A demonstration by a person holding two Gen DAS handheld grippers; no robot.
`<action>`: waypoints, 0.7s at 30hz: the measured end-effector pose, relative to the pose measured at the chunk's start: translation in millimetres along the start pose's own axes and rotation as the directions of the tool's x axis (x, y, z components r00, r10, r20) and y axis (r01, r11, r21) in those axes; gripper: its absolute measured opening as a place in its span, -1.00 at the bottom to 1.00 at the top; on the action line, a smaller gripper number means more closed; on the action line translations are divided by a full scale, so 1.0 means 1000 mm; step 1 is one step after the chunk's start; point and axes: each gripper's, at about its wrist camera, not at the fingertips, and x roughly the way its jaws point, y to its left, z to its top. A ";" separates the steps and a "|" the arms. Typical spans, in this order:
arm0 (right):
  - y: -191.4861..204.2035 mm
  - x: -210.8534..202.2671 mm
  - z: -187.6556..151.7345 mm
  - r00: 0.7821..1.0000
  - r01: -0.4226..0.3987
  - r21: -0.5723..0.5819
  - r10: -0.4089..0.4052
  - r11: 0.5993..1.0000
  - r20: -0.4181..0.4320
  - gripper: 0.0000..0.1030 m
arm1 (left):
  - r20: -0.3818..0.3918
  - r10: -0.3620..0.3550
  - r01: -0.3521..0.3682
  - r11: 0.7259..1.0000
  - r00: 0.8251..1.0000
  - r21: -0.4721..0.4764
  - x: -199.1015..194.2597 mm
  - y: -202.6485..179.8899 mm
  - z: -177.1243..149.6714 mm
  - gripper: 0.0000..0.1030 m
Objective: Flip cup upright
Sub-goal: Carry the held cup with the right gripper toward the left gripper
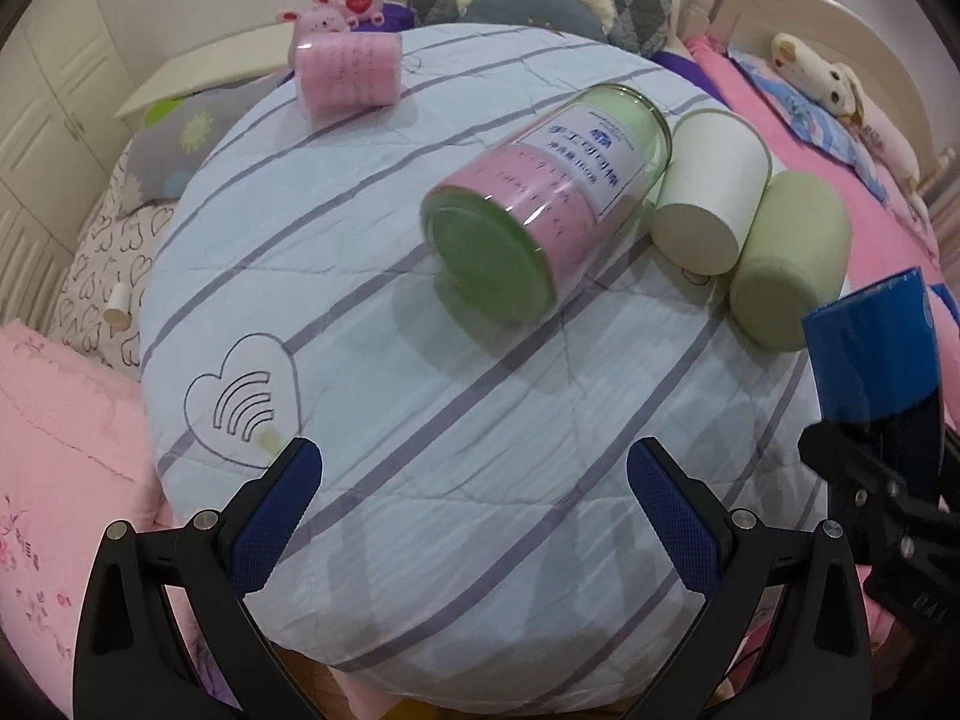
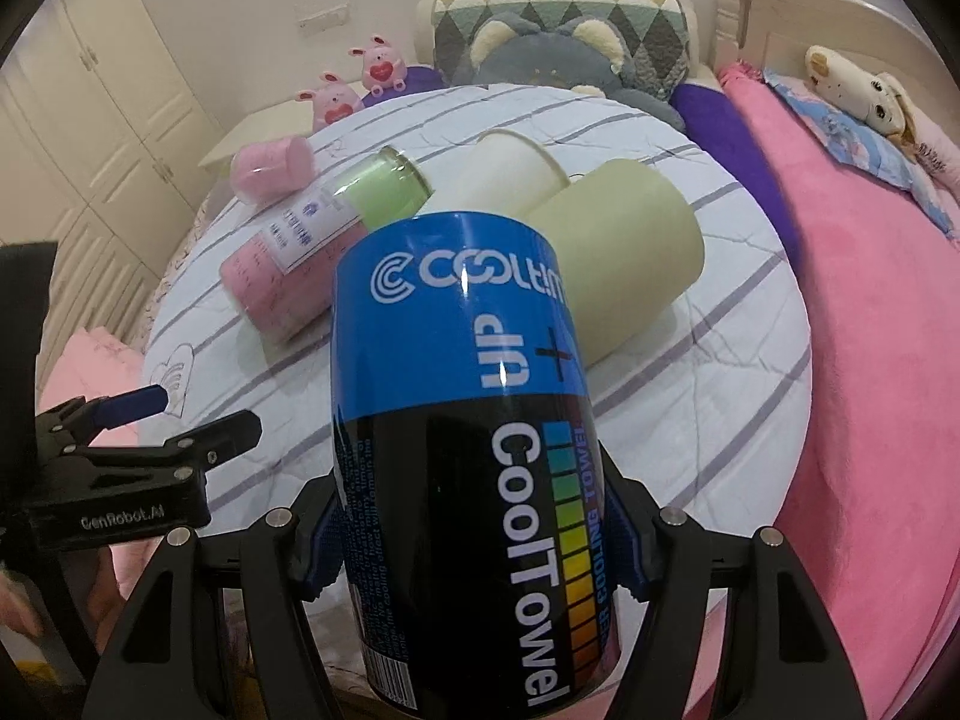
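My right gripper [image 2: 474, 546] is shut on a blue and black "CoolTowel" cup [image 2: 462, 420], held above the near edge of the round striped table [image 2: 690, 420]; the cup also shows at the right edge of the left wrist view [image 1: 870, 348]. My left gripper [image 1: 474, 510] is open and empty over the table's near part, and appears in the right wrist view [image 2: 156, 414]. Lying on their sides on the table are a clear cup with pink and green inside [image 1: 540, 210], a white cup [image 1: 708, 192], a pale green cup [image 1: 786, 264] and a small pink cup [image 1: 348, 75].
The table stands among bedding: a pink blanket [image 2: 870, 360] to the right, a pink pillow [image 1: 54, 450] to the left, plush toys [image 1: 354, 0] and a grey bear cushion [image 1: 528, 6] behind. White wardrobes [image 2: 90, 120] line the left wall.
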 end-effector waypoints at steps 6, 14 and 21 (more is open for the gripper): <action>0.018 -0.001 -0.021 1.000 0.018 0.015 -0.018 1.000 0.010 0.36 | 0.035 0.011 -0.013 0.999 0.999 0.046 -0.007 0.013 -0.011 1.00; 0.039 0.011 -0.039 0.999 0.031 0.077 -0.029 0.997 -0.026 0.36 | 0.024 -0.008 0.006 0.996 1.000 0.091 -0.005 0.031 -0.023 1.00; 0.053 0.019 -0.044 0.997 0.076 0.146 -0.074 0.986 -0.019 0.36 | 0.003 -0.027 0.027 0.994 1.000 0.106 0.006 0.055 -0.026 1.00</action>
